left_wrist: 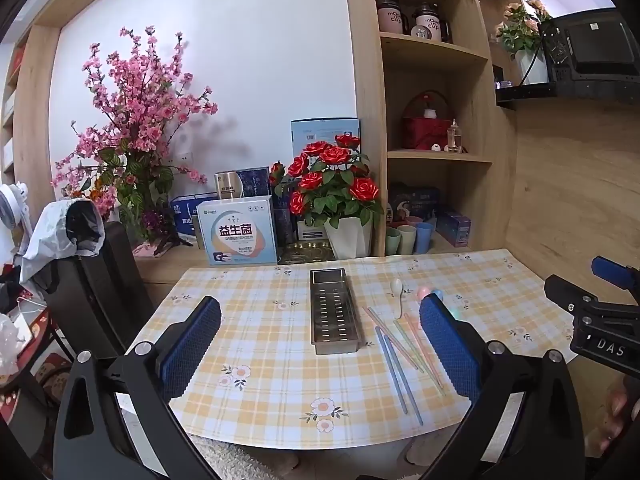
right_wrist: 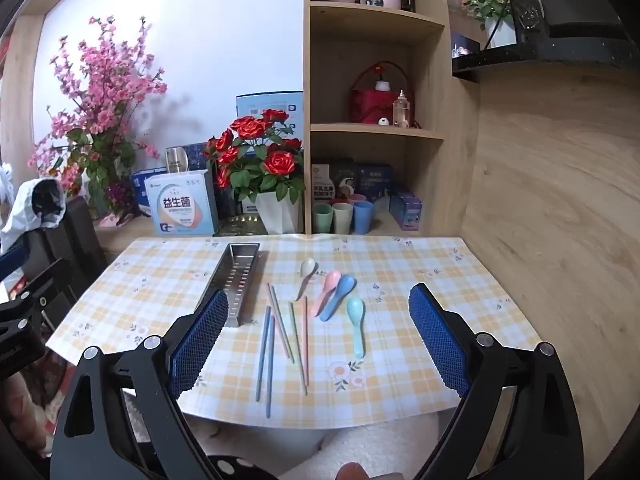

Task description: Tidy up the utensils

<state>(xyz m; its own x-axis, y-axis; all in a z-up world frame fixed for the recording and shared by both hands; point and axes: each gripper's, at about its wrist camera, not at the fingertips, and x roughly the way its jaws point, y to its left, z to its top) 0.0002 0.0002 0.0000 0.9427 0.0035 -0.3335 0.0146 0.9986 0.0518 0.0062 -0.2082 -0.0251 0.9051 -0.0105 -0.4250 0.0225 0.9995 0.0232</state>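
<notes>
A perforated metal utensil tray [left_wrist: 335,312] [right_wrist: 236,280] lies empty on the checked tablecloth [left_wrist: 260,320] [right_wrist: 160,280]. To its right lie several pastel chopsticks [left_wrist: 400,376] [right_wrist: 282,336]. Past them are a white spoon [left_wrist: 396,294] [right_wrist: 306,274], a pink spoon [right_wrist: 328,290], a blue spoon [right_wrist: 340,296] and a teal spoon [right_wrist: 356,324]. My left gripper [left_wrist: 320,300] hovers open above the table's near edge, facing the tray. My right gripper [right_wrist: 318,294] is open too, facing the chopsticks and spoons. Neither holds anything.
Behind the table stand a white pot of red roses [left_wrist: 332,184] [right_wrist: 260,160], boxes [left_wrist: 240,232] and a tall pink blossom plant [left_wrist: 136,120]. Shelves hold pastel cups [right_wrist: 344,216]. A wooden wall [right_wrist: 552,200] bounds the right side, and a dark chair with a jacket [left_wrist: 92,280] stands left.
</notes>
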